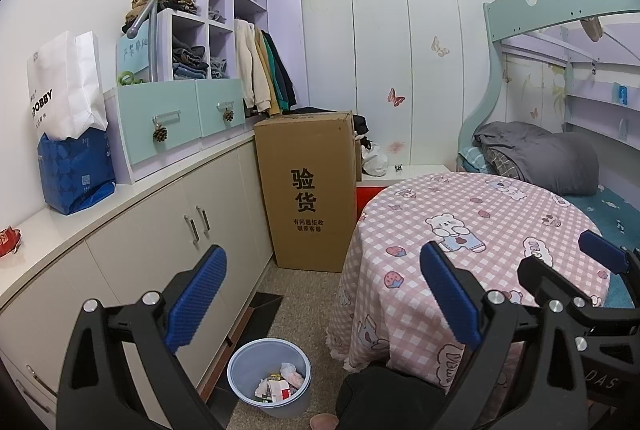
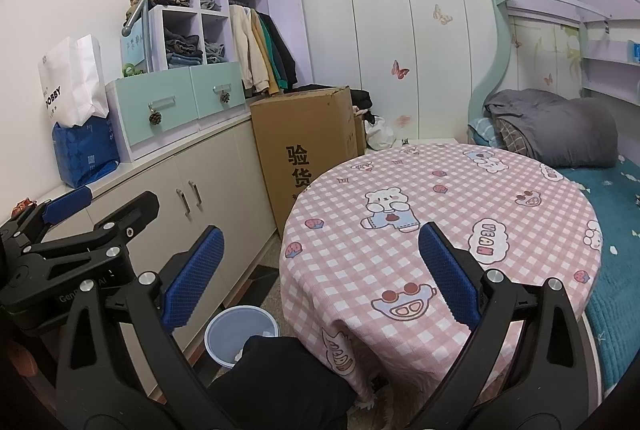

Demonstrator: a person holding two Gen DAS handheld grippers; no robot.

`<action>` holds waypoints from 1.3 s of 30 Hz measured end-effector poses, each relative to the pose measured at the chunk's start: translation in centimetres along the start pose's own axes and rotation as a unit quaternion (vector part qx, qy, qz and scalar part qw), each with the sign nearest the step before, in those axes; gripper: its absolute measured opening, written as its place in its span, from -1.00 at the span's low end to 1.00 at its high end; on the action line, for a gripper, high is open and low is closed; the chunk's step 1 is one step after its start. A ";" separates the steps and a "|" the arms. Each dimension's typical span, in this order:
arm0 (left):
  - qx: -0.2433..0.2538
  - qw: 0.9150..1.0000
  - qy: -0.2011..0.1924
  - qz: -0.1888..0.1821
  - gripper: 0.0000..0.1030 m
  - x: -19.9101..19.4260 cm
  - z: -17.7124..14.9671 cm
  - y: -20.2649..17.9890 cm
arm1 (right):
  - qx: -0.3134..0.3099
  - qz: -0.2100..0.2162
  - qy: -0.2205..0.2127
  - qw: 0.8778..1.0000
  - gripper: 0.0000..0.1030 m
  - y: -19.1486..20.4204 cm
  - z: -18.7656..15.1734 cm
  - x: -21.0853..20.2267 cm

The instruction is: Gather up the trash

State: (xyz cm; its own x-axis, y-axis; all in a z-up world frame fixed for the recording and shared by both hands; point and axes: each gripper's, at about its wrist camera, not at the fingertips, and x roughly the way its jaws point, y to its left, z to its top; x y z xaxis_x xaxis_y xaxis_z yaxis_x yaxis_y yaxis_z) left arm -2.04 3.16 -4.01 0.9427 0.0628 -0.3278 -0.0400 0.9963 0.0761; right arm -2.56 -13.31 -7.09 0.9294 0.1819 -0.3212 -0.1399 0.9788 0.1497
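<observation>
Bedroom scene, two wrist views. We are holding the left gripper [image 1: 320, 294] and the right gripper [image 2: 318, 278] side by side over the near edge of the round table [image 2: 460, 166], and we are keeping both sets of jaws spread wide apart with nothing between them.

The task's receptacle, the blue bin [image 1: 269, 376], is standing upright on the floor between the cabinet [image 1: 224, 198] and the hanging tablecloth, and crumpled trash [image 1: 280, 384] is already lying inside it. From the left gripper the bin is sitting below and slightly left of the jaw gap, with its mouth facing up; from the right gripper only its rim [image 2: 240, 314] is showing, low and to the left, partly hidden behind a dark sleeve or knee. We are therefore judging the left gripper to be the nearer one.

The tabletop is showing no loose litter in either view, so any next reach is probably heading downward toward the bin.
</observation>
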 end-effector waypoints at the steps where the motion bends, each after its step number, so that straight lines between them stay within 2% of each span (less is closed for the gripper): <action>1: 0.000 1.000 0.000 0.000 0.85 0.1 -0.1 0.0 | 0.000 0.000 0.000 1.000 0.86 0.0 0.0 0.0; 39: 0.003 1.000 0.010 0.016 0.85 0.6 -0.1 -0.4 | 0.009 0.010 0.012 1.000 0.86 -0.6 -0.2 0.9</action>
State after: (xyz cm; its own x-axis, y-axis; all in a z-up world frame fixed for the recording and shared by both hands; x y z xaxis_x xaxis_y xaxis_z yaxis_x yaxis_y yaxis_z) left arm -1.48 2.82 -4.30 0.9341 0.0954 -0.3441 -0.0678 0.9935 0.0914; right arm -1.65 -13.71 -7.62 0.9181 0.2042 -0.3397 -0.1522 0.9730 0.1735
